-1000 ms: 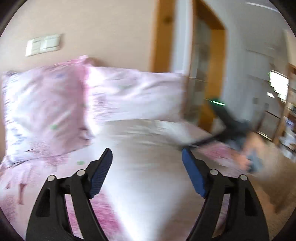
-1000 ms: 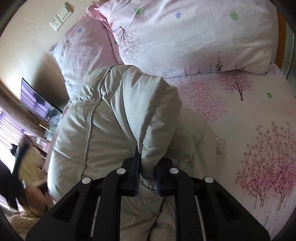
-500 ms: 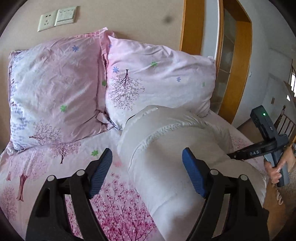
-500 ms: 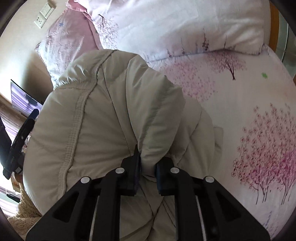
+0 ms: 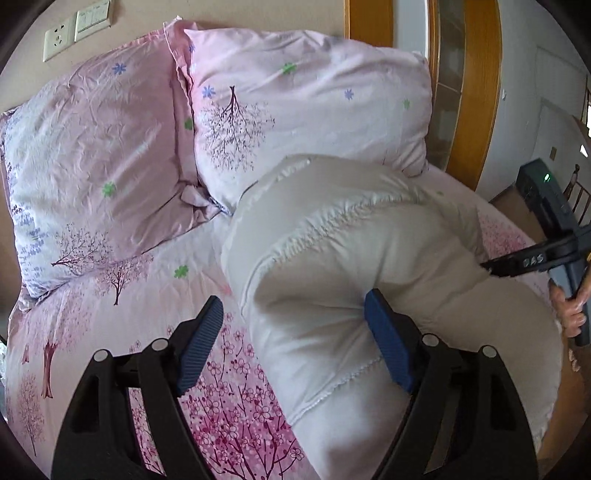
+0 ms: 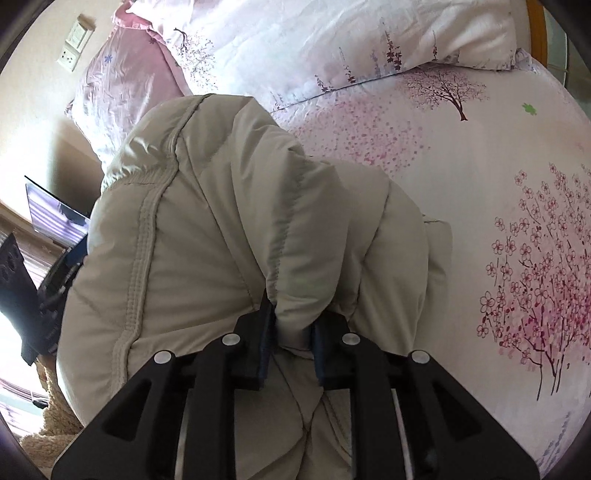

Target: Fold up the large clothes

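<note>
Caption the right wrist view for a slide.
Right gripper pinching a fold of the beige padded jacket above the floral bedsheet.

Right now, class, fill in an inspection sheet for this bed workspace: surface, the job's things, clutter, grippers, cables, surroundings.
Surface: bed sheet, pink with blossom-tree print.
Job's things: puffy cream jacket, bunched in a rounded heap on the sheet, its far end against the right pillow.
Clutter: left pillow beside the right pillow at the head of the bed.
Grippers: left gripper open, one finger pressing the jacket; right gripper shut on a fold of the jacket.
Cables: nothing seen.
Surroundings: wall sockets, wooden door frame, screen.
</note>
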### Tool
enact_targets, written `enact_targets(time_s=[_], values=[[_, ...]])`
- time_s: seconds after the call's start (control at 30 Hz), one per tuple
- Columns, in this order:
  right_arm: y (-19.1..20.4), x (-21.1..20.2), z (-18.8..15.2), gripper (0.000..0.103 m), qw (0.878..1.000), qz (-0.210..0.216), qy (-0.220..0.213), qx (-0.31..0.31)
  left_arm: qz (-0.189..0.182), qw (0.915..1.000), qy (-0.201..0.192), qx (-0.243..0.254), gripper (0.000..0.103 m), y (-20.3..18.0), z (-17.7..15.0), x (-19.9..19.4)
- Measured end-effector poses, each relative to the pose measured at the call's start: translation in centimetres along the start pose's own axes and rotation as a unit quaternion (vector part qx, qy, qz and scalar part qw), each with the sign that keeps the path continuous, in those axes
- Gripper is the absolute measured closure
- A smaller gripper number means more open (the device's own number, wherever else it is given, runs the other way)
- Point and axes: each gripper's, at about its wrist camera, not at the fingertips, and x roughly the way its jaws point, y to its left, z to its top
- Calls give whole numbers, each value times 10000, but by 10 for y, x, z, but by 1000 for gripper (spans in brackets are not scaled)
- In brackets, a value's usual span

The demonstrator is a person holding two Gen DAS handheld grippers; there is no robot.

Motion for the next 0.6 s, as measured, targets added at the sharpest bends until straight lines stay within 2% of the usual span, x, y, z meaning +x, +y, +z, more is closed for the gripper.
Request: enact_targets(time_s=[0.1, 0.23, 0.33, 0.4, 0.5, 0.6], values=[[3, -6, -6, 83, 9997, -96, -212, -18, 146, 9998, 28, 132, 23, -7, -4, 4], [16, -38, -17, 76, 9955, -588, -732, -131, 224, 9994, 95, 245, 23, -9, -8, 7], [24, -69, -31, 76, 9890, -588, -1338, -212, 224, 9994, 106, 242, 23, -8, -10, 8], [36, -83, -46, 76, 9853, -468, -1594, -393, 224, 9994, 95, 243, 23, -8, -10, 9], [51, -83, -65, 76, 9831, -392, -1664, -659, 225, 9994, 74, 244, 23, -8, -11, 9], [62, -70, -76, 76, 9815, -525, -1636, -840, 215, 9995, 40, 228, 23, -8, -13, 8]])
